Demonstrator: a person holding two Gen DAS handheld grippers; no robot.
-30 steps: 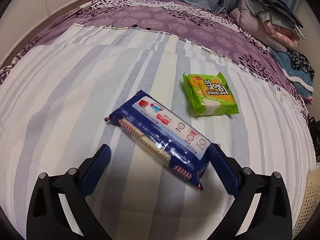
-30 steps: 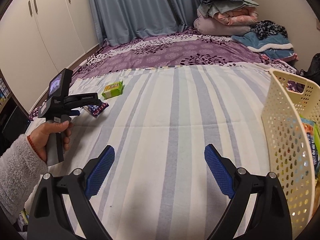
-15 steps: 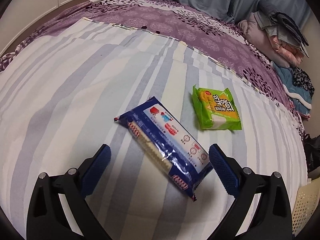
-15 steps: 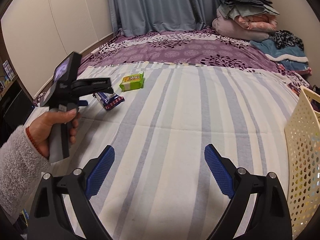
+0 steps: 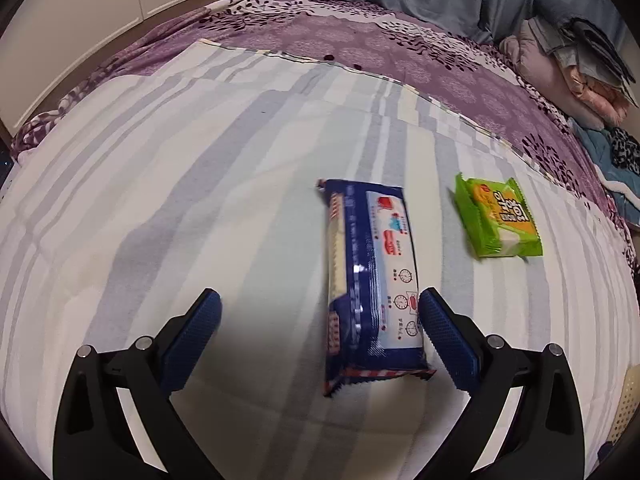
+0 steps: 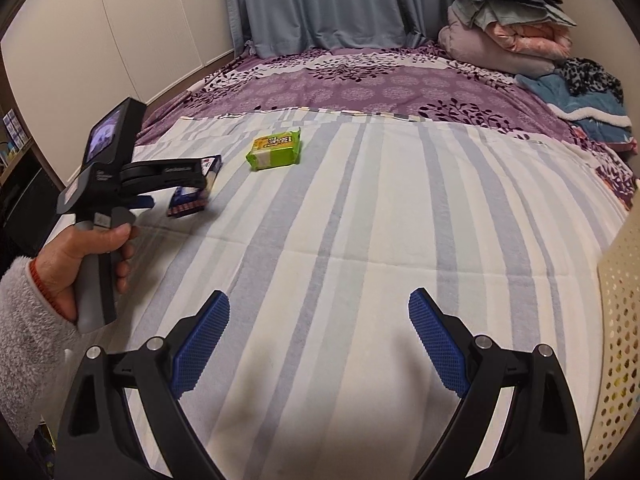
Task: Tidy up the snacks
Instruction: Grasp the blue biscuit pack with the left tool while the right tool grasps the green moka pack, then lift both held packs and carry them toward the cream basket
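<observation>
Two snack packs lying on striped sheet point(image 5: 200, 200): blue cracker pack point(image 5: 372, 280) being straddled by left gripper point(image 5: 319, 310), jaws apart; green pack point(image 5: 498, 216) at 2 o'clock. Right gripper point(image 6: 319, 326) being held wide apart, basket point(image 6: 618, 340) at 3 o'clock.

A long blue-and-white cracker pack point(image 5: 370, 280) lies flat and sealed on the striped sheet, with a smaller green snack packet point(image 5: 498, 216) lying apart to its far right.

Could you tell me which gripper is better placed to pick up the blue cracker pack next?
Left. The left gripper is open with the blue cracker pack lying between its fingers, near the right one. The right gripper is open over bare bedspread, far away.
</observation>
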